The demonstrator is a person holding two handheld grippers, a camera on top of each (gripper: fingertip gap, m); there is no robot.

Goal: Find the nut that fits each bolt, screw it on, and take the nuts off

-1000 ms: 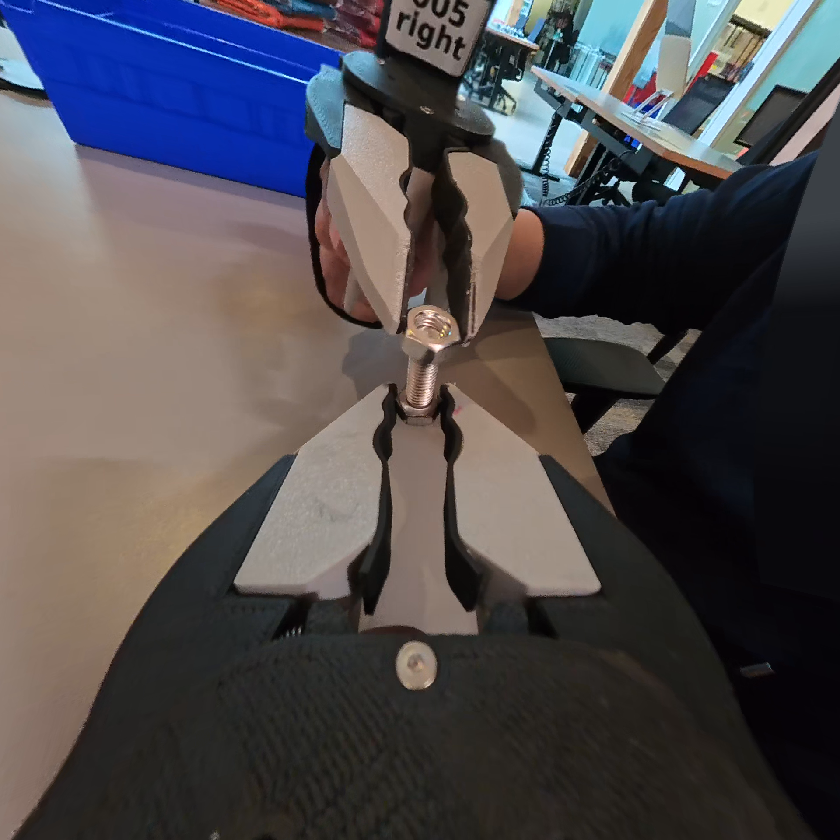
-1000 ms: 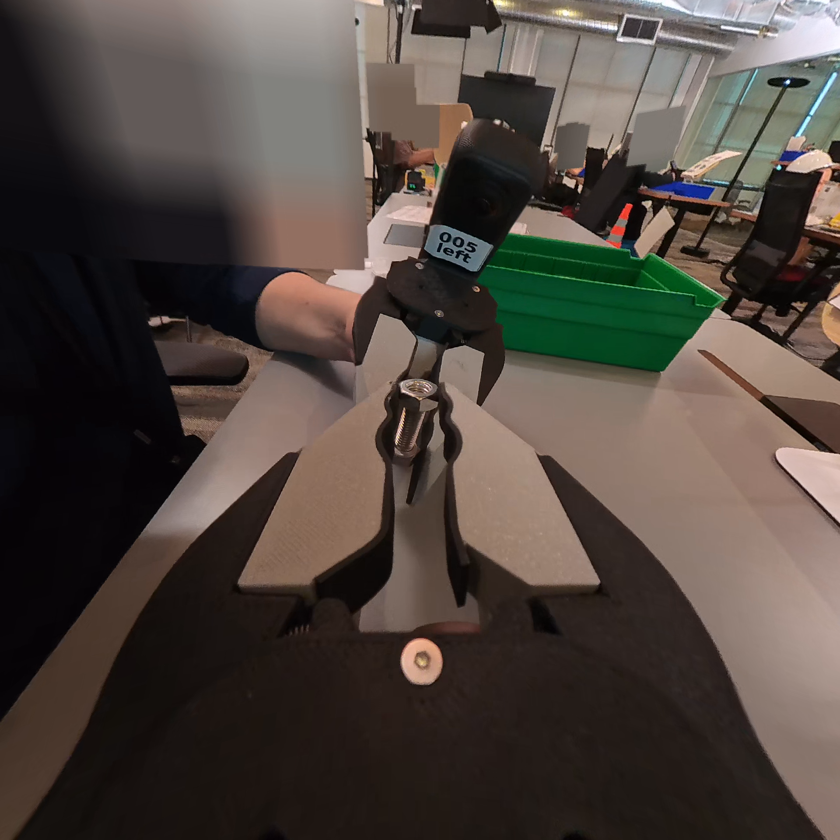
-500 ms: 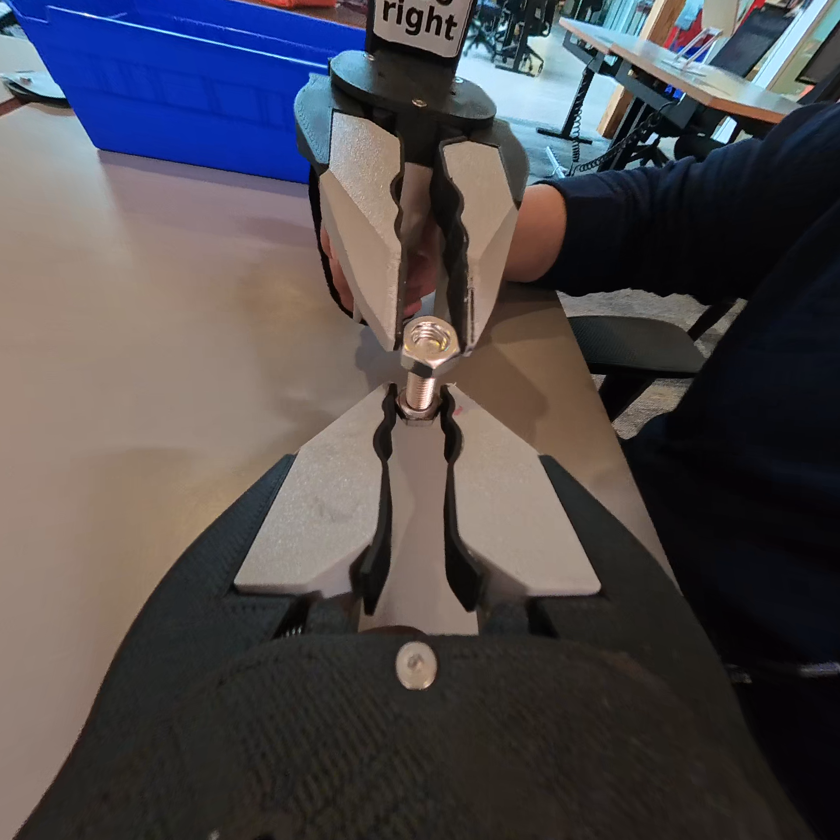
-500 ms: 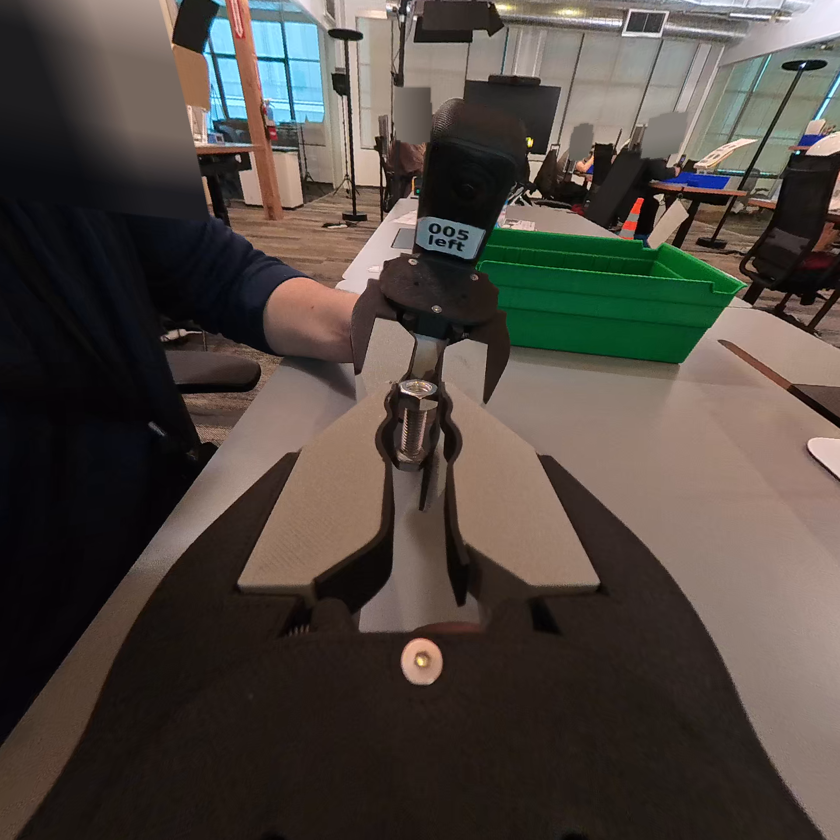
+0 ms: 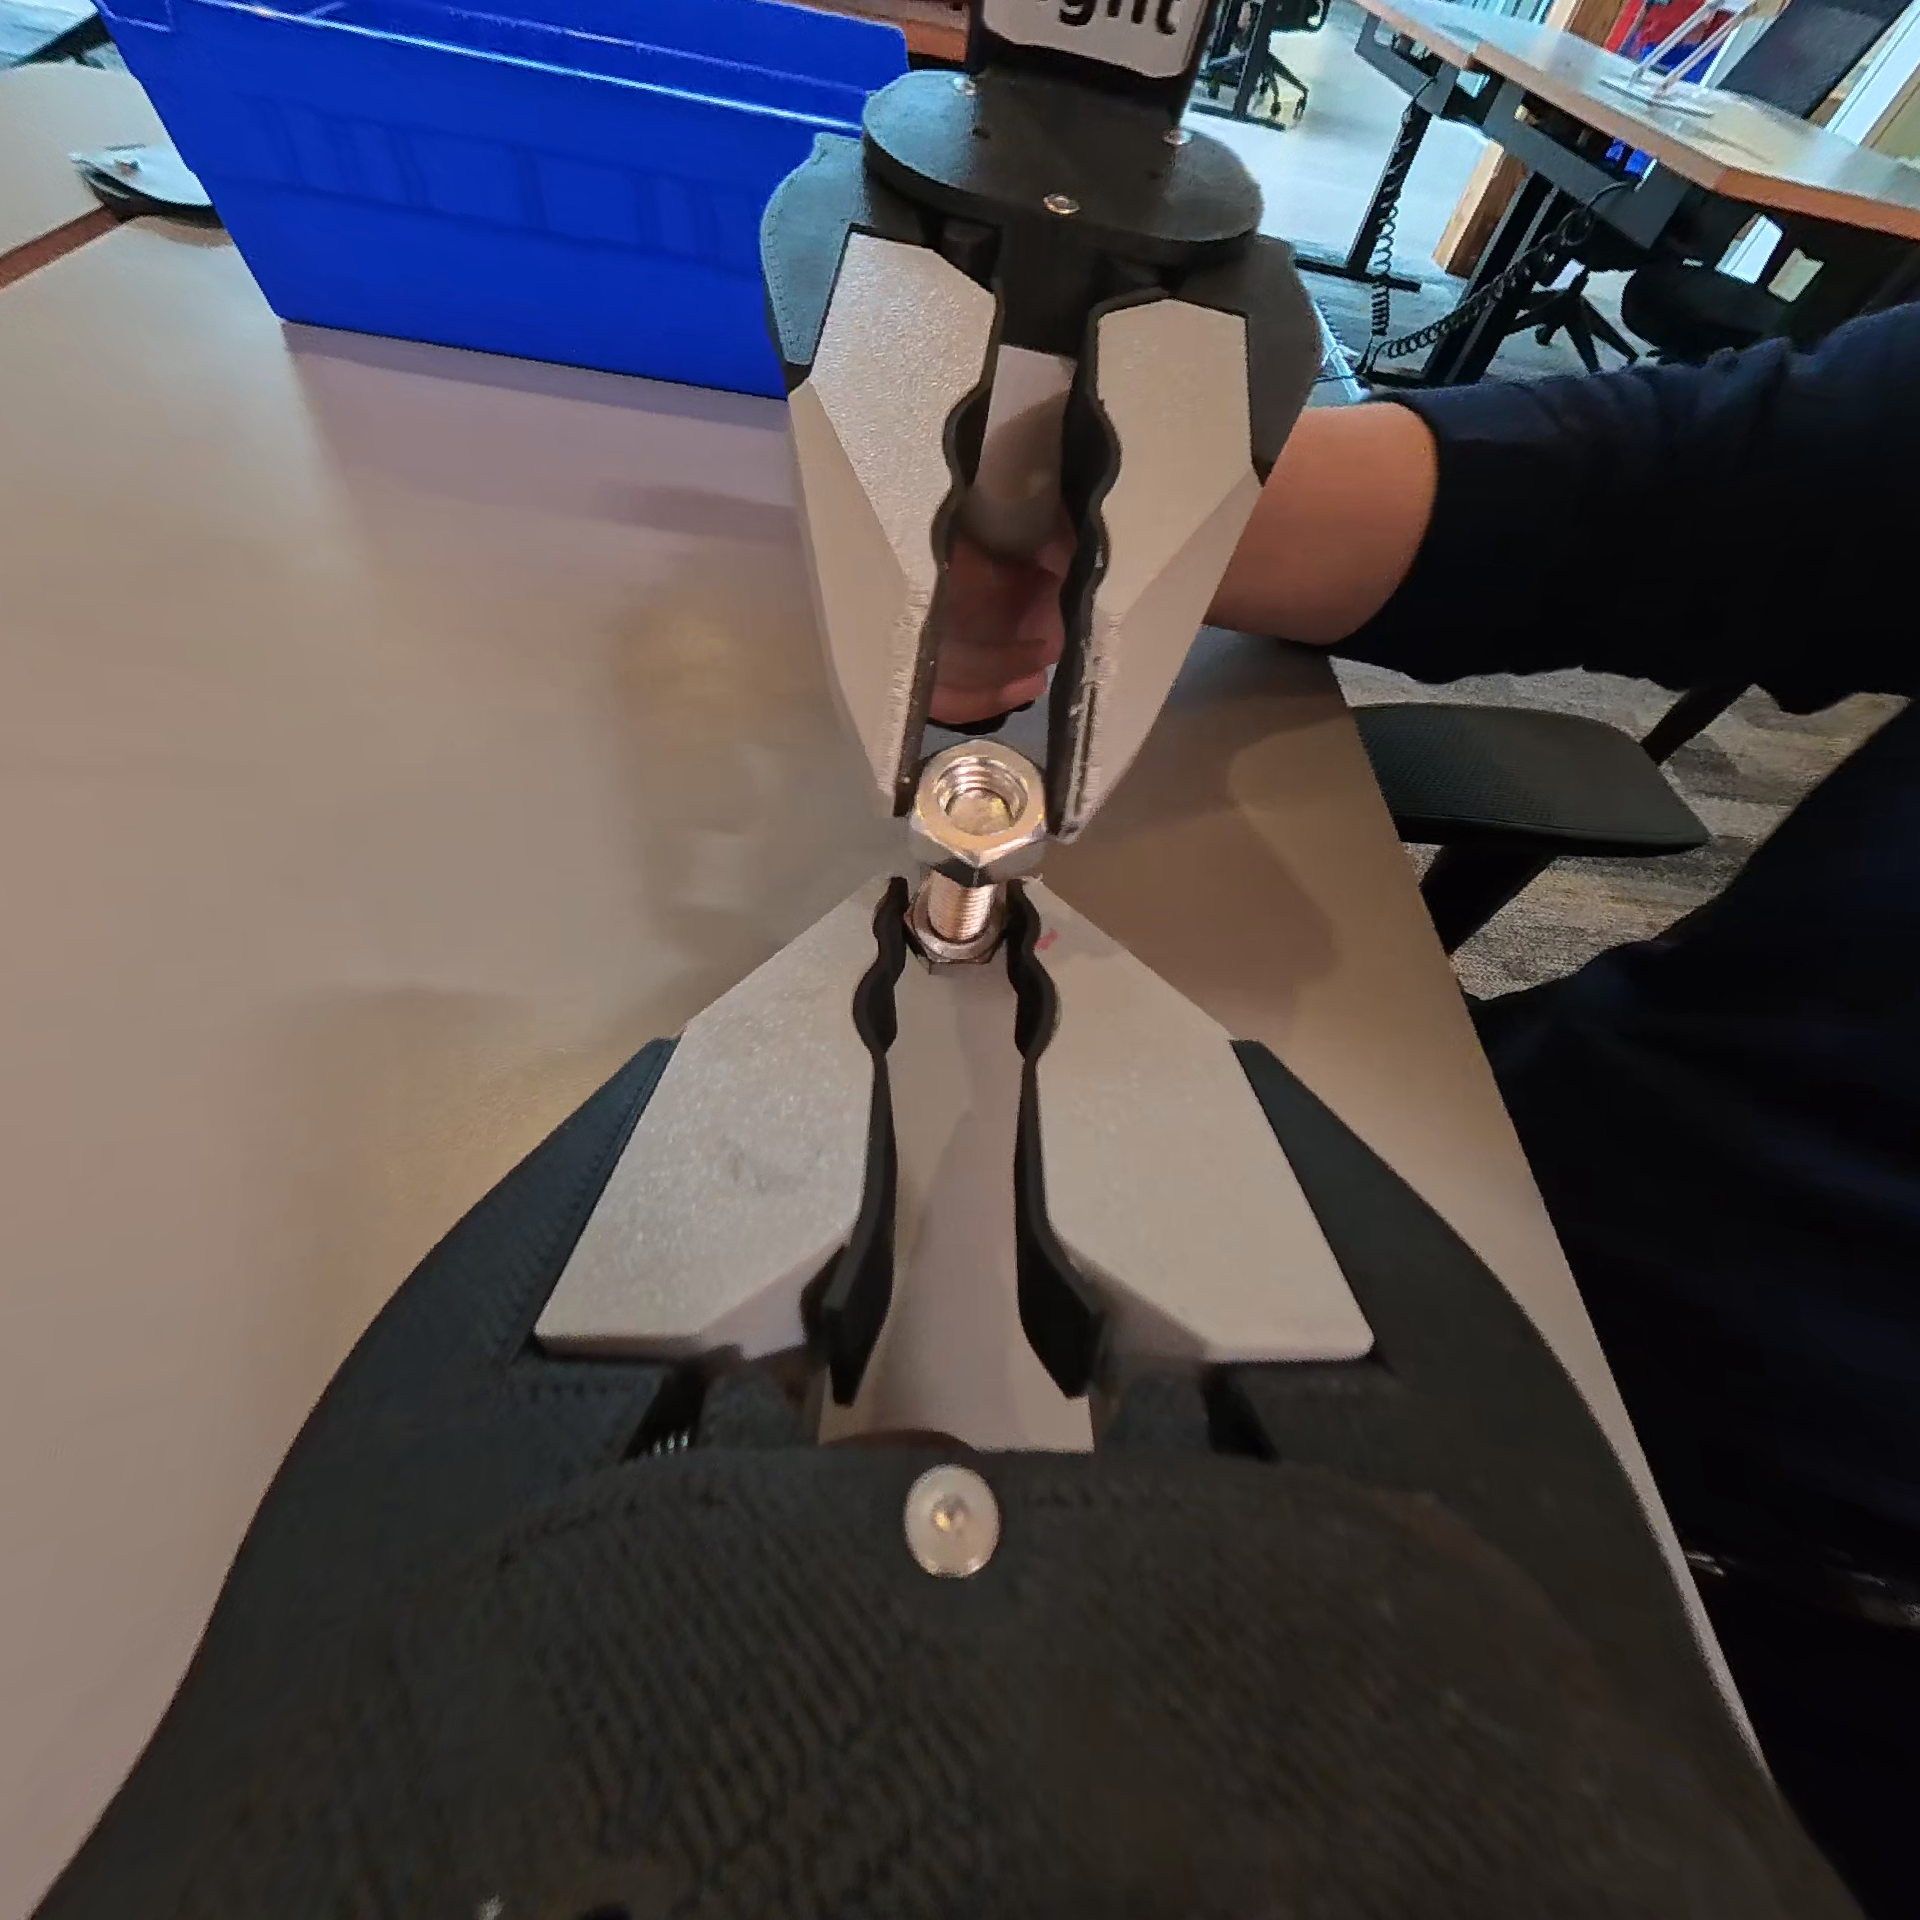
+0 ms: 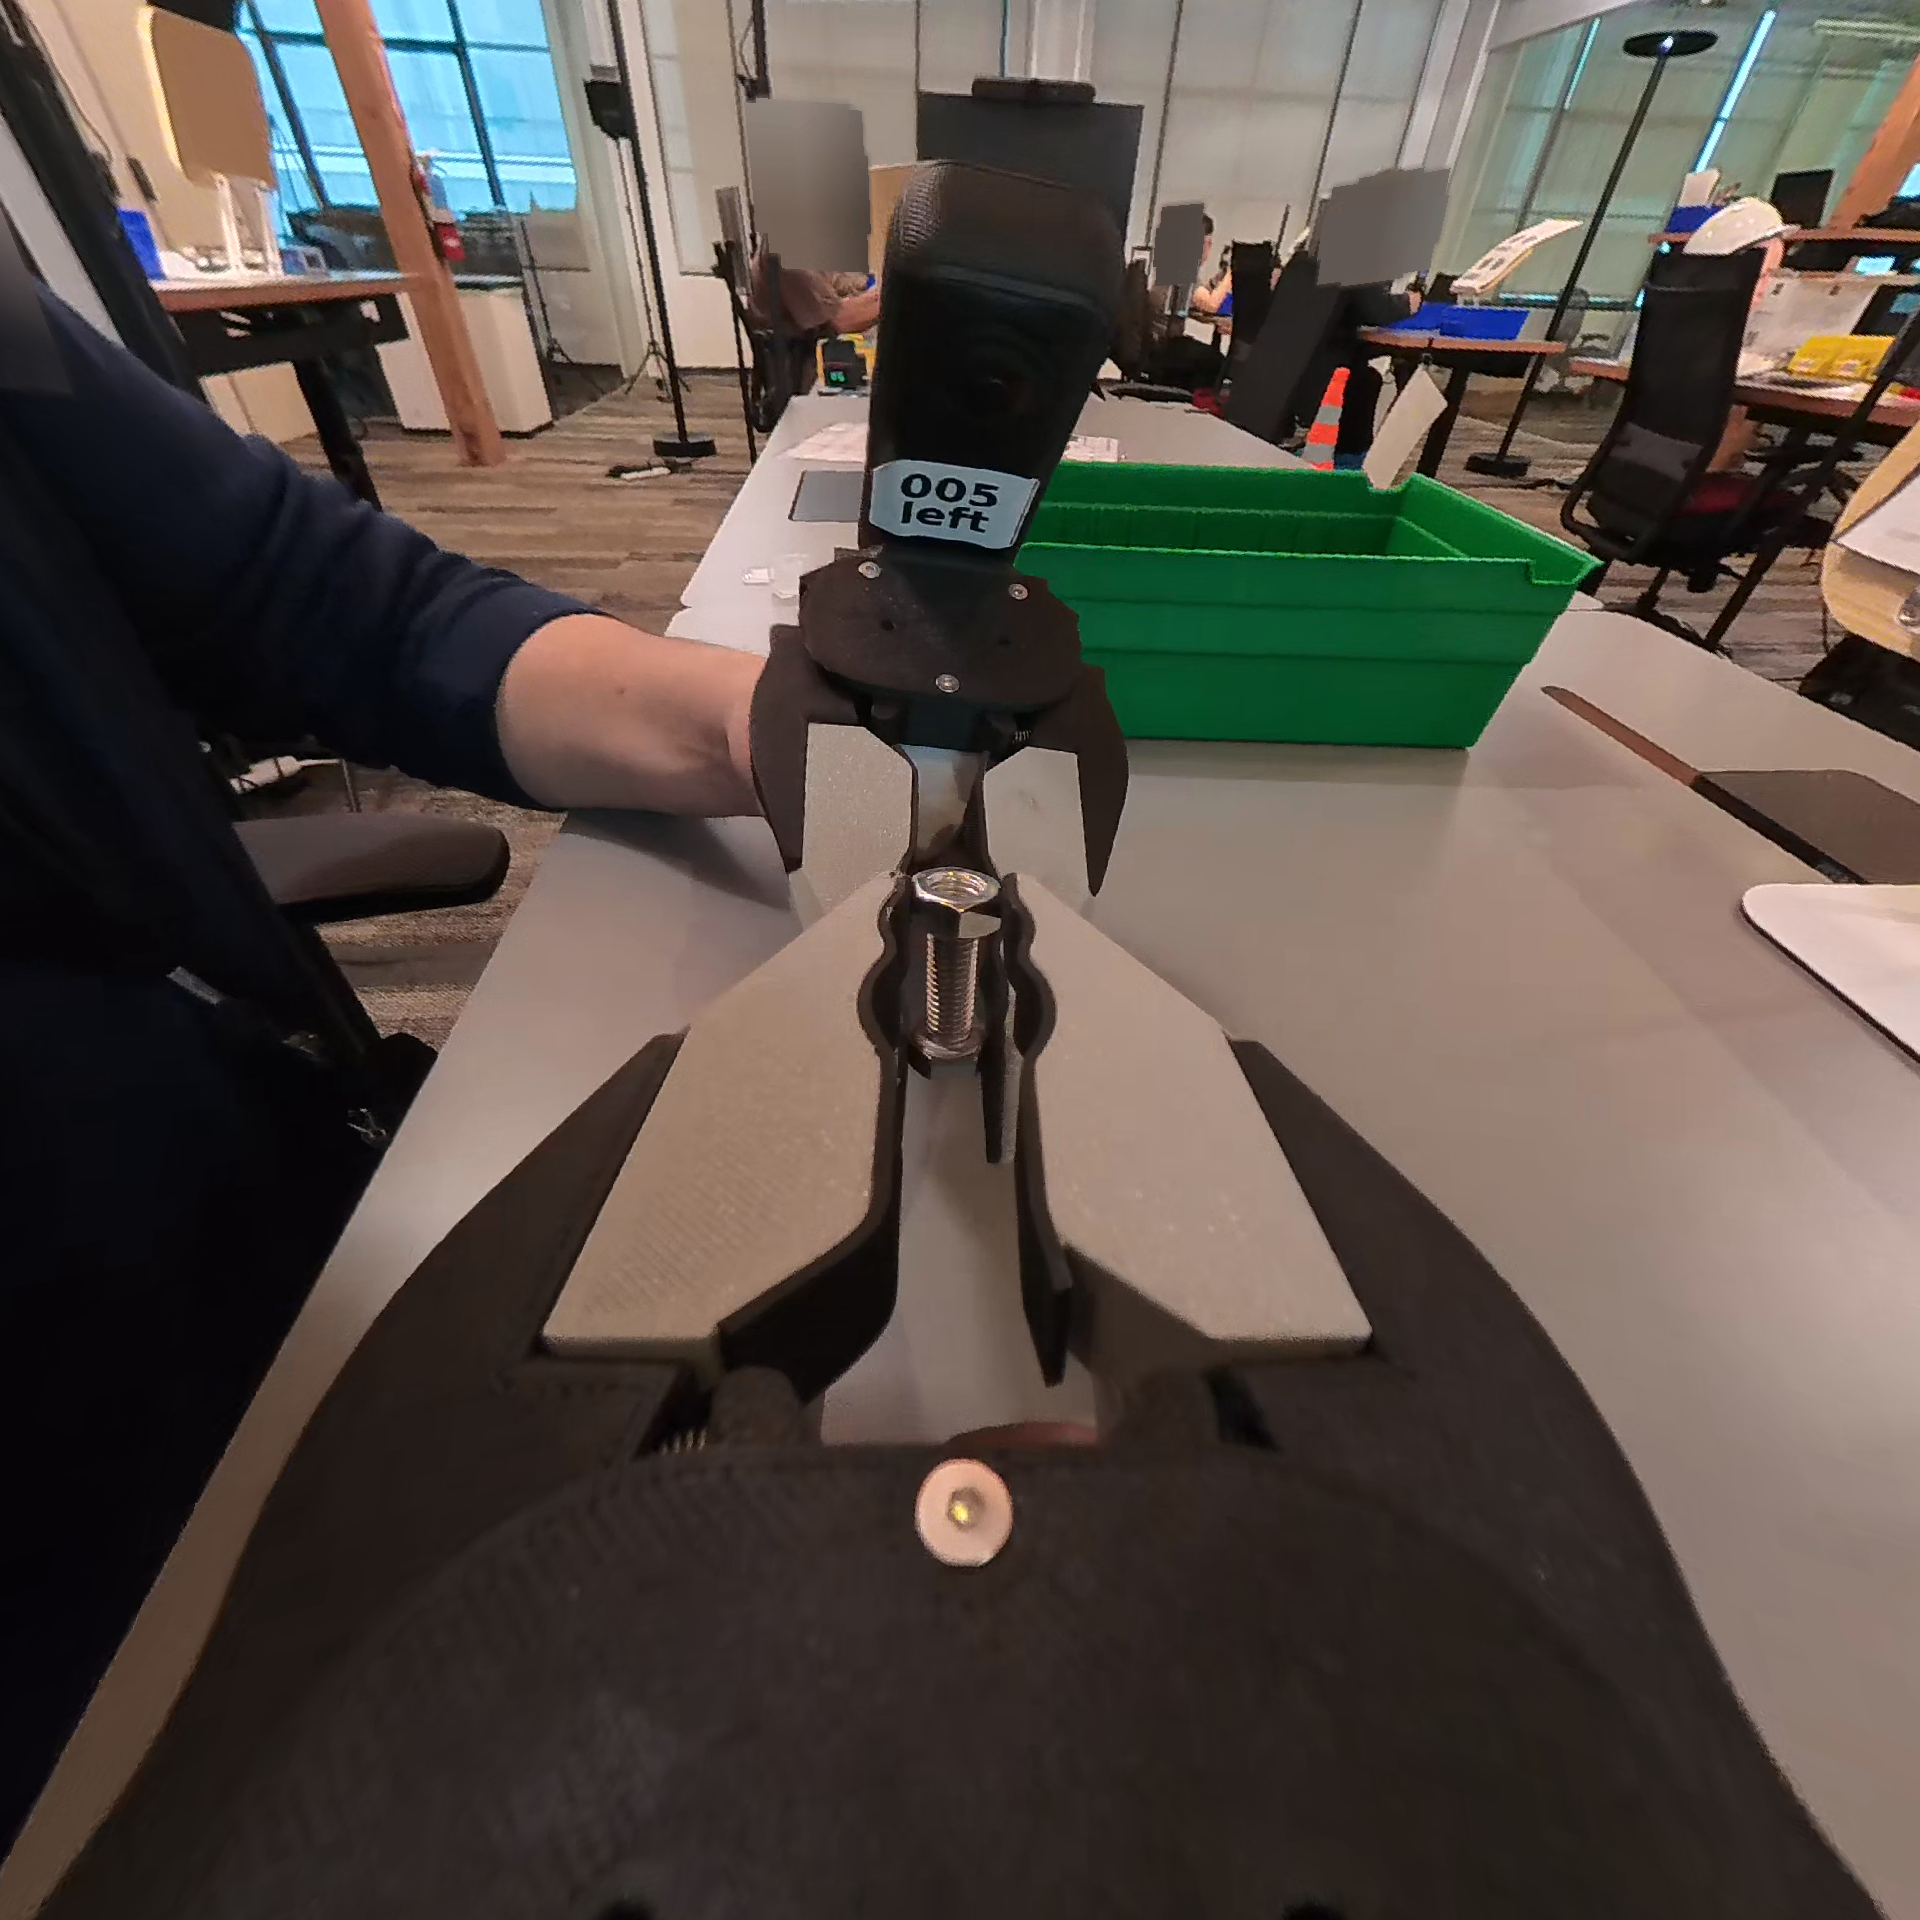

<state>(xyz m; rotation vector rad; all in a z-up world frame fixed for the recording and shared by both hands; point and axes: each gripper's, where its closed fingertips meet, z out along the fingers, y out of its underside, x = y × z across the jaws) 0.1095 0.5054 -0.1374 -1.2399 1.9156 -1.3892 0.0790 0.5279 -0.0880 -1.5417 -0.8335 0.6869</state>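
A silver bolt (image 5: 951,902) stands upright between my two grippers, above the grey table (image 5: 312,727). My left gripper (image 5: 951,930) is shut on the bolt's head at the bottom. My right gripper (image 5: 979,805) comes in from the far side and is shut on a silver hex nut (image 5: 977,816) threaded onto the bolt's top end. In the right wrist view my right gripper (image 6: 954,912) clamps the nut (image 6: 954,904). The threaded shank (image 6: 951,987) runs down between its fingers to the head. The left gripper's fingers (image 6: 994,1112) show there.
A blue bin (image 5: 499,197) stands at the table's far side in the left wrist view. A green bin (image 6: 1278,644) stands behind the left gripper in the right wrist view. A dark mat (image 6: 1818,821) and a white pad (image 6: 1849,956) lie to the right. The person's arms reach in from the table's edge. The left gripper's tips are roughly 6 centimeters from the right gripper's.
Both grippers have tilted together with the bolt and nut, so the left wrist view looks more down into the nut. Both grasps have stayed as they were.
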